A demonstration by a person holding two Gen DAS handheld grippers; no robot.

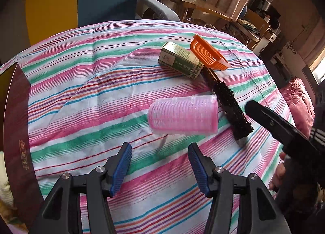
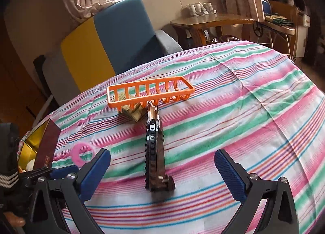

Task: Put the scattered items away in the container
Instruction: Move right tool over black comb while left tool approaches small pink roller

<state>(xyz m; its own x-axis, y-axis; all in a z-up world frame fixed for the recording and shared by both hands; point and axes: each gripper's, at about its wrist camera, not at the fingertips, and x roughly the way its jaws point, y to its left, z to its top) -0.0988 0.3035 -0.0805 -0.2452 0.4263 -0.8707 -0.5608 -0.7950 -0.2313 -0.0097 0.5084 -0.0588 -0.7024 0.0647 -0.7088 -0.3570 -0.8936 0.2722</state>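
Note:
A pink hair roller (image 1: 183,115) lies on its side on the striped cloth (image 1: 81,92), just beyond my left gripper (image 1: 160,152), which is open with nothing between its blue pads. Farther back, a green carton (image 1: 180,60) lies against an orange slotted rack (image 1: 209,52). A long black studded bar (image 1: 229,104) runs from the rack toward the right. In the right wrist view my right gripper (image 2: 162,159) stands wide open over the near end of the bar (image 2: 154,152) without touching it. The rack (image 2: 150,92) sits at the bar's far end.
A dark red box (image 1: 16,122) with a yellow inside (image 2: 30,144) stands open at the cloth's left edge. A blue and yellow chair (image 2: 113,37) and a wooden side table (image 2: 213,21) stand beyond the table. A hand (image 1: 278,173) holds the right gripper.

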